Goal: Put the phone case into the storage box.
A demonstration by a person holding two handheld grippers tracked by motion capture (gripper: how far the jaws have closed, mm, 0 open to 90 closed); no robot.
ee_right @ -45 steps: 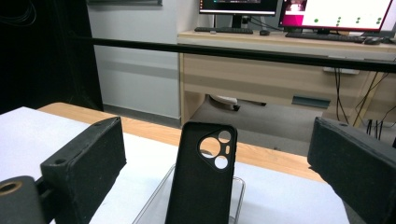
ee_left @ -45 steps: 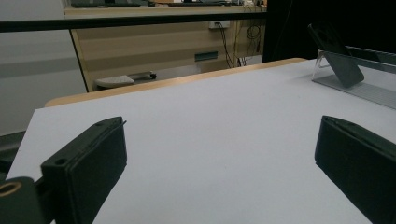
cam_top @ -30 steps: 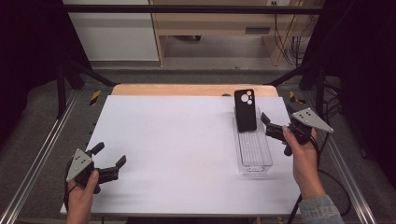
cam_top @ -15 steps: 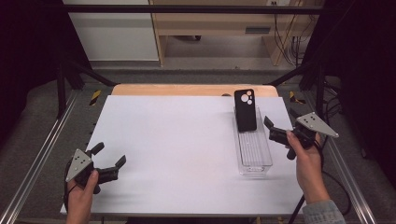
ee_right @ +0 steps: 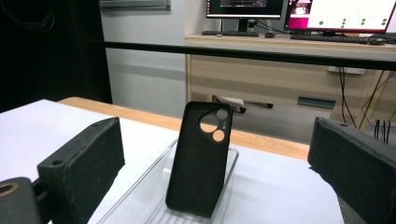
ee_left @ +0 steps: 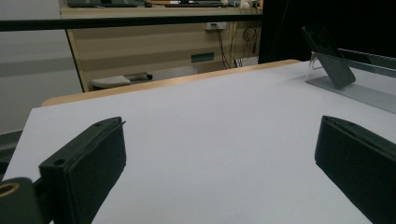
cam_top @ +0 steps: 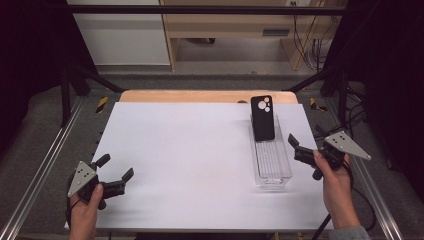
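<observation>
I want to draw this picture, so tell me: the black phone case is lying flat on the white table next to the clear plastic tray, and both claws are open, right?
Not quite. The black phone case with round camera holes stands up inside the clear plastic tray, leaning at its far end, as the right gripper view shows. Both the left claw and the right claw are open.

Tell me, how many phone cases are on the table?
1. The black phone case stands leaning at the far end of the clear tray, on the table's right side, just ahead of the right gripper.
</observation>
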